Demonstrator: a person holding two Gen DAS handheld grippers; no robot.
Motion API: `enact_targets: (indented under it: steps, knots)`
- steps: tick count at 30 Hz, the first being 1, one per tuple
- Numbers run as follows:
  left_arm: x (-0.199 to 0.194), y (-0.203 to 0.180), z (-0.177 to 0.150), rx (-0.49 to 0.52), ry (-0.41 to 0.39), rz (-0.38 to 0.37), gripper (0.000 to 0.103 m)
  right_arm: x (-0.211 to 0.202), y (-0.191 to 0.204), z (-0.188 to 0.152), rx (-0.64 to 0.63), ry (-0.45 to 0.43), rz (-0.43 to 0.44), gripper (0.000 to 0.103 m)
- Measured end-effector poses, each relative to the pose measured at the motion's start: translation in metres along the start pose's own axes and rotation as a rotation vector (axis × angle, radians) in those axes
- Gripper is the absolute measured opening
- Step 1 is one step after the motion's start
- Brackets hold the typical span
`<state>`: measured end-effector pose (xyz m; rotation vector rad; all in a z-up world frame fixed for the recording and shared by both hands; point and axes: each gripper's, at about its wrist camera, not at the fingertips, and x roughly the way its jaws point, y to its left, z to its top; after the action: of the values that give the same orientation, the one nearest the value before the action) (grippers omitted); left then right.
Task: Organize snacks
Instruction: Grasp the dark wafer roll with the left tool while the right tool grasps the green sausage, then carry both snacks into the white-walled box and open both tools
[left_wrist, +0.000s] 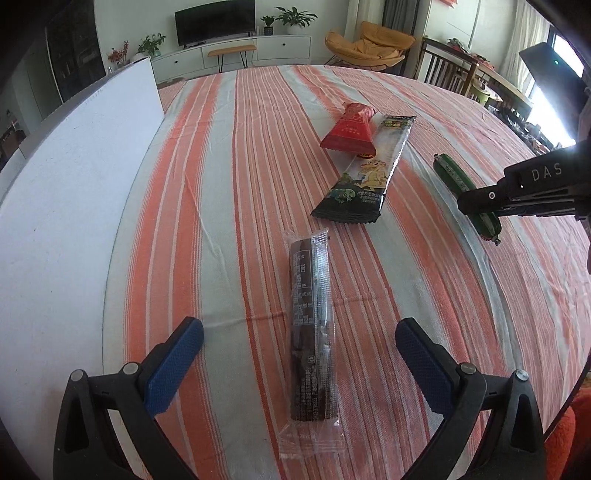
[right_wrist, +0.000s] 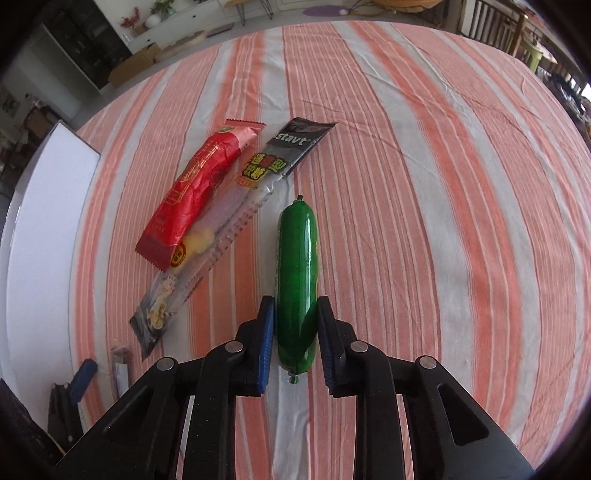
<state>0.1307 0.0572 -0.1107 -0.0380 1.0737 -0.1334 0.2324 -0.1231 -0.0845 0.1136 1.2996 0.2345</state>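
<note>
Nearest the right wrist camera, the right gripper (right_wrist: 295, 328) has its fingers (right_wrist: 266, 343) clamped on the lower part of a green sausage (right_wrist: 297, 280) — the blue pads press its two sides, the clipped near end pokes out just behind them, and the rest of the stick runs forward past the fingertips. The striped cloth of the table (right_wrist: 424, 221) lies below it. Just left of the sausage lie a red snack packet (right_wrist: 192, 195) and a long dark candy packet (right_wrist: 236, 229), the red one overlapping the dark one's edge. In the left wrist view the left gripper (left_wrist: 299, 363) has its fingers (left_wrist: 173, 369) wide apart, one on each side of a clear-wrapped dark bar (left_wrist: 310, 325) that lies lengthwise on the cloth — neither pad touches it. The bar's near end reaches back between the finger arms, its far end beyond the tips. A white board (left_wrist: 66, 206) stands along the table's left edge.
</note>
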Motion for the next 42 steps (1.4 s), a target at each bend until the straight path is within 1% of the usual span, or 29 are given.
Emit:
enact_targets:
  steps: [2, 3, 5, 7, 8, 9, 10, 11, 12, 13, 15, 17, 20, 21, 23, 25, 26, 28, 29, 31, 32, 33, 35, 37, 38, 39, 40, 41, 42]
  knots:
    - [-0.009, 0.011, -0.004, -0.054, 0.016, -0.088, 0.099, -0.011, -0.004, -0.023, -0.015, 0.020, 0.046, 0.023]
    - [-0.012, 0.014, -0.005, -0.065, 0.022, -0.103, 0.096, -0.015, -0.006, -0.035, -0.022, 0.029, 0.062, 0.023]
    - [-0.014, 0.012, -0.006, -0.047, 0.021, -0.077, 0.090, -0.018, -0.012, -0.054, -0.023, 0.051, 0.075, 0.023]
    - [-0.010, 0.002, -0.003, -0.001, 0.019, -0.007, 0.083, -0.017, -0.014, -0.063, -0.037, 0.059, 0.047, 0.023]
    - [-0.008, -0.002, -0.002, 0.024, 0.011, 0.037, 0.074, -0.015, -0.014, -0.063, -0.053, 0.059, 0.025, 0.025]
    - [-0.006, -0.009, -0.001, 0.051, -0.005, 0.075, 0.062, -0.016, -0.013, -0.063, -0.058, 0.044, 0.014, 0.027]
    - [-0.006, -0.015, -0.003, 0.072, -0.030, 0.082, 0.054, -0.014, -0.011, -0.062, -0.054, 0.042, 0.006, 0.028]
    - [-0.006, -0.017, -0.004, 0.081, -0.045, 0.070, 0.024, -0.014, -0.011, -0.060, -0.049, 0.037, 0.005, 0.028]
    - [-0.006, -0.021, -0.003, 0.087, -0.039, 0.089, 0.018, -0.013, -0.009, -0.057, -0.050, 0.035, 0.012, 0.025]
    - [-0.008, -0.022, -0.005, 0.078, -0.035, 0.070, 0.018, -0.012, -0.009, -0.055, -0.045, 0.031, 0.023, 0.024]
    - [-0.017, -0.016, -0.012, 0.018, -0.039, -0.035, 0.018, -0.016, -0.017, -0.058, 0.002, 0.014, 0.063, 0.024]
    - [-0.032, -0.008, -0.022, -0.045, -0.041, -0.115, 0.018, -0.025, -0.029, -0.065, 0.059, -0.021, 0.154, 0.023]
    - [-0.060, 0.002, -0.036, -0.142, -0.047, -0.263, 0.018, -0.044, -0.043, -0.079, 0.150, -0.056, 0.308, 0.023]
    - [-0.074, 0.005, -0.039, -0.159, -0.059, -0.304, 0.018, -0.053, -0.040, -0.084, 0.154, -0.067, 0.352, 0.023]
    - [-0.106, 0.009, -0.042, -0.171, -0.100, -0.352, 0.018, -0.073, -0.020, -0.087, 0.115, -0.093, 0.406, 0.023]
    - [-0.141, 0.023, -0.044, -0.192, -0.153, -0.384, 0.017, -0.093, 0.013, -0.087, 0.057, -0.112, 0.469, 0.023]
    - [-0.159, 0.034, -0.044, -0.209, -0.184, -0.387, 0.018, -0.103, 0.034, -0.085, 0.023, -0.121, 0.497, 0.023]
    - [-0.197, 0.061, -0.048, -0.249, -0.259, -0.362, 0.018, -0.117, 0.087, -0.083, -0.059, -0.133, 0.551, 0.023]
    - [-0.212, 0.076, -0.050, -0.268, -0.291, -0.329, 0.018, -0.124, 0.110, -0.083, -0.102, -0.136, 0.582, 0.023]
    - [-0.236, 0.110, -0.056, -0.312, -0.340, -0.231, 0.018, -0.134, 0.158, -0.088, -0.179, -0.129, 0.645, 0.023]
    - [-0.244, 0.127, -0.060, -0.333, -0.360, -0.168, 0.018, -0.134, 0.183, -0.091, -0.216, -0.115, 0.677, 0.023]
    - [-0.249, 0.143, -0.064, -0.350, -0.374, -0.088, 0.018, -0.133, 0.205, -0.094, -0.251, -0.099, 0.700, 0.024]
    - [-0.244, 0.173, -0.070, -0.364, -0.334, 0.086, 0.018, -0.127, 0.251, -0.102, -0.328, -0.071, 0.707, 0.024]
    - [-0.227, 0.193, -0.072, -0.377, -0.279, 0.233, 0.023, -0.114, 0.285, -0.108, -0.382, -0.045, 0.690, 0.030]
    - [-0.219, 0.200, -0.077, -0.385, -0.250, 0.272, 0.034, -0.104, 0.295, -0.109, -0.393, -0.023, 0.690, 0.045]
    - [-0.214, 0.202, -0.080, -0.391, -0.231, 0.279, 0.052, -0.099, 0.297, -0.113, -0.392, -0.014, 0.694, 0.059]
    - [-0.211, 0.200, -0.082, -0.389, -0.230, 0.269, 0.060, -0.096, 0.294, -0.116, -0.389, -0.028, 0.686, 0.061]
    - [-0.207, 0.192, -0.085, -0.378, -0.246, 0.258, 0.076, -0.095, 0.288, -0.117, -0.397, -0.054, 0.671, 0.061]
    - [-0.206, 0.182, -0.086, -0.361, -0.269, 0.255, 0.087, -0.096, 0.279, -0.119, -0.412, -0.091, 0.640, 0.061]
